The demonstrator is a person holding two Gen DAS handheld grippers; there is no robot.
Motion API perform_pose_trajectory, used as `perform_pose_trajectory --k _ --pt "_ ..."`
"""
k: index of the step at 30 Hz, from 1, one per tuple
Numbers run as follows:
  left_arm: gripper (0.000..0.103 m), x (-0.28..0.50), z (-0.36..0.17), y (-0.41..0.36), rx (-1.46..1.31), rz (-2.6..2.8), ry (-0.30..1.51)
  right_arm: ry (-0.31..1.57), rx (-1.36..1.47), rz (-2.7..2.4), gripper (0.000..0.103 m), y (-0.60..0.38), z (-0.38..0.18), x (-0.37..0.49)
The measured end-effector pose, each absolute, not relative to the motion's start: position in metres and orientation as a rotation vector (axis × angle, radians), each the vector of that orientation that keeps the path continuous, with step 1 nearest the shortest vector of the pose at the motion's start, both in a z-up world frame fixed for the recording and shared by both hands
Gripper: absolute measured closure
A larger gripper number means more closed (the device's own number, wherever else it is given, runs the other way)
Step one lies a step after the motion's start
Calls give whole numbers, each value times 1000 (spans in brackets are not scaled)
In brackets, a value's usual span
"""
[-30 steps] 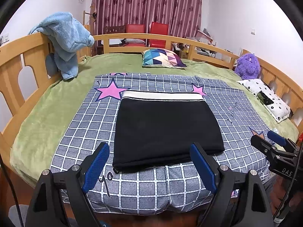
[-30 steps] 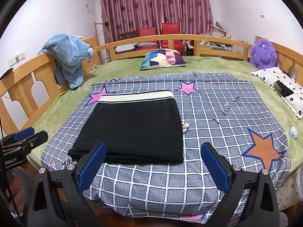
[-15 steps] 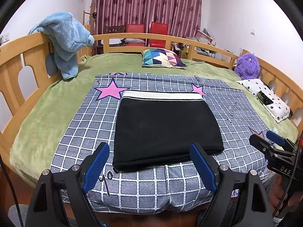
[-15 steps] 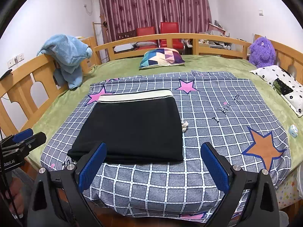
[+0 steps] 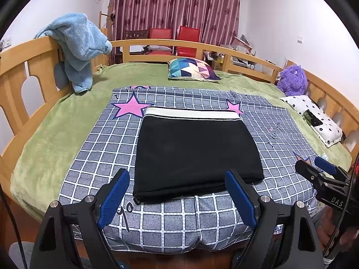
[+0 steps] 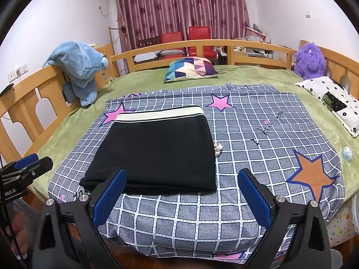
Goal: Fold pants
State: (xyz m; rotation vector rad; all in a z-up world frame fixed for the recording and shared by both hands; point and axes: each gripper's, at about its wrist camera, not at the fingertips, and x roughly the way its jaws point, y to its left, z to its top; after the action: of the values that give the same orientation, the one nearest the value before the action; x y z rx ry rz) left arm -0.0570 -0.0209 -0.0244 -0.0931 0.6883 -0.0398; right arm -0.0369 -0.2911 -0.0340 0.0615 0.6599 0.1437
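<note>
Left wrist view: the left tool (image 5: 177, 198) has its two blue pads spread wide, pinching nothing, and its black arms are cut off at the bottom. The right tool (image 6: 181, 198) is spread wide too, and holds nothing. One pair of black pants (image 5: 195, 150) lies folded flat near the front edge of the bed (image 5: 67, 116), on the checked blanket (image 5: 107, 143). One white band shows at the far end. A small white bit (image 6: 218, 149) pokes out at the right side, maybe a cord. I count two red chairs (image 5: 175, 38), one purple toy (image 5: 292, 79) and one blue toy (image 5: 78, 44).
</note>
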Motion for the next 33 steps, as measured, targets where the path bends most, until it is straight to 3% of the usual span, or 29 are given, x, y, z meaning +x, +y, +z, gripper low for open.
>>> perform_pose_trajectory --k 33 --pt "17 -59 -24 -21 -105 -35 684 656 76 135 5 -291 -34 -38"
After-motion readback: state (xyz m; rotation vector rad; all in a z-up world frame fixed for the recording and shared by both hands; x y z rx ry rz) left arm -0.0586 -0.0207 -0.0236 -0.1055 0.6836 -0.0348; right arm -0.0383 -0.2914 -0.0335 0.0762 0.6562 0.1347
